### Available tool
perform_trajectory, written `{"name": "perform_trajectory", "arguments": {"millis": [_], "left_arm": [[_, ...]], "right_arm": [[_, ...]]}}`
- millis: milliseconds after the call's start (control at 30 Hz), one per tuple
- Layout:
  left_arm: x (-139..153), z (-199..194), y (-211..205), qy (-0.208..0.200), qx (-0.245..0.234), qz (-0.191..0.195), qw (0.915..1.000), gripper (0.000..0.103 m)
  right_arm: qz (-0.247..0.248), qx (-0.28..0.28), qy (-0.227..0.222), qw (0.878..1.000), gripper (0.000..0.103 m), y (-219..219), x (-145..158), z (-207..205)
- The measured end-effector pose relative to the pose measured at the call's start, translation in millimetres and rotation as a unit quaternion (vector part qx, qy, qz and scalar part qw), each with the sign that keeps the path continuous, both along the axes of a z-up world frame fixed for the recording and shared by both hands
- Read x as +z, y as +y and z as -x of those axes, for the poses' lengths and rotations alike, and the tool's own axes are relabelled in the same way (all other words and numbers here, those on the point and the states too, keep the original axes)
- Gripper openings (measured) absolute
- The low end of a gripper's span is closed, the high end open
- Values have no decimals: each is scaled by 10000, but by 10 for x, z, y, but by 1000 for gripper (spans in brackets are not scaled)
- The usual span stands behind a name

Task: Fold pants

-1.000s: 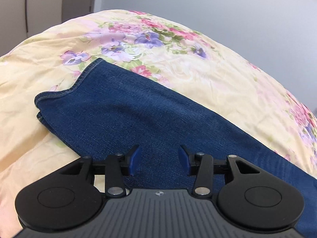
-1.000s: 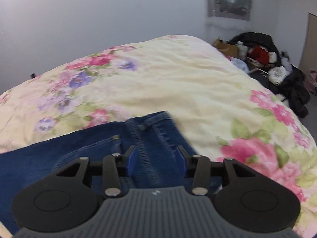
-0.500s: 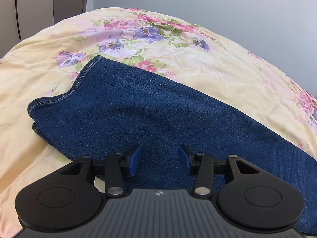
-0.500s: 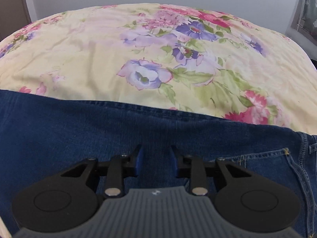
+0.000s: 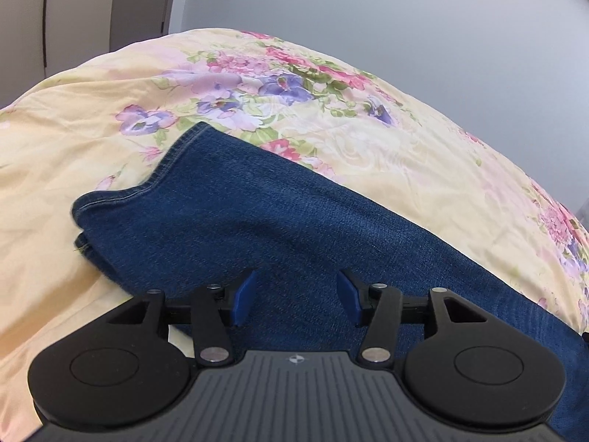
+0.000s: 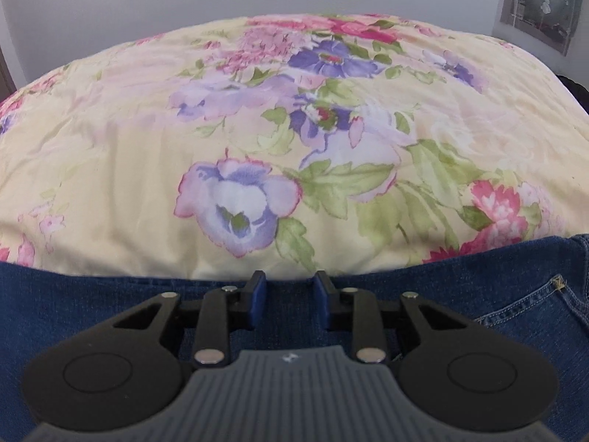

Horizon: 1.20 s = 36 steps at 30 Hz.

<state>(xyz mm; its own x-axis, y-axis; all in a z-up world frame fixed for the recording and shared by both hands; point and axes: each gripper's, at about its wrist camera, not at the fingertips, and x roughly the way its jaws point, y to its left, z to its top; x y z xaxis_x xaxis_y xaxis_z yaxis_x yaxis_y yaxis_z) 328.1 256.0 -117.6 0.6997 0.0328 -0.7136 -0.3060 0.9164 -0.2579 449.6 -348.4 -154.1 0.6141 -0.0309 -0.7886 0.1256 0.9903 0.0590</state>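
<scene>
Lying flat, blue denim pants (image 5: 257,221), wrinkled floral bedspread (image 6: 147,147)

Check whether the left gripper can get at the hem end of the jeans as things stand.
Probably yes: the left gripper hovers open over the jeans, and nothing lies between it and the hem on the floral bedspread.

bedspread (image 6: 110,147) beyond jeans (image 5: 257,221): open | wall (image 5: 405,18): bounds far side

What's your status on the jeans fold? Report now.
Left gripper open over the jeans near the hems, jaws just widened. Right gripper open at the far edge, jaws narrowed, nothing pinched. Jeans flat on the floral duvet. Nothing in the way.
</scene>
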Motion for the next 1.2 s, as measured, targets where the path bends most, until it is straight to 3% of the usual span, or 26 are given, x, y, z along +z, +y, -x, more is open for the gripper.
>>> {"name": "perform_trajectory", "arguments": {"millis": [67,200,333,433,567,800,900,1067,1200], "left_arm": [[43,59,44,34,16,89,10000,62],[114,222,150,-59,142,247,9996,67],[125,398,340,-209,494,856,9949,67],[113,526,470,-253,697,1234,9896,67],[27,691,688,-329,946,1797,9786,71],[-331,729,1096,-439,1422,2563,9551,72],[-449,635,1167,-546,1548,2625,9509,70],[-464,389,1097,-512,1479,1880,9696,53],[-483,300,1133,-549,1599,1719,9705,38]], "right_arm": [[-126,-136,92,9998,24,-20,66,-40],[-69,232,-55,9997,25,108,358,141],[-234,818,48,9964,22,372,495,422],[-330,1140,199,9927,18,630,429,564],[-161,1197,307,9922,16,895,243,496],[164,786,251,9965,13,1068,59,152],[367,799,102,9961,12,1131,125,109],[169,959,67,9952,12,1226,363,149],[-87,1523,204,9881,6,1609,503,279]]}}
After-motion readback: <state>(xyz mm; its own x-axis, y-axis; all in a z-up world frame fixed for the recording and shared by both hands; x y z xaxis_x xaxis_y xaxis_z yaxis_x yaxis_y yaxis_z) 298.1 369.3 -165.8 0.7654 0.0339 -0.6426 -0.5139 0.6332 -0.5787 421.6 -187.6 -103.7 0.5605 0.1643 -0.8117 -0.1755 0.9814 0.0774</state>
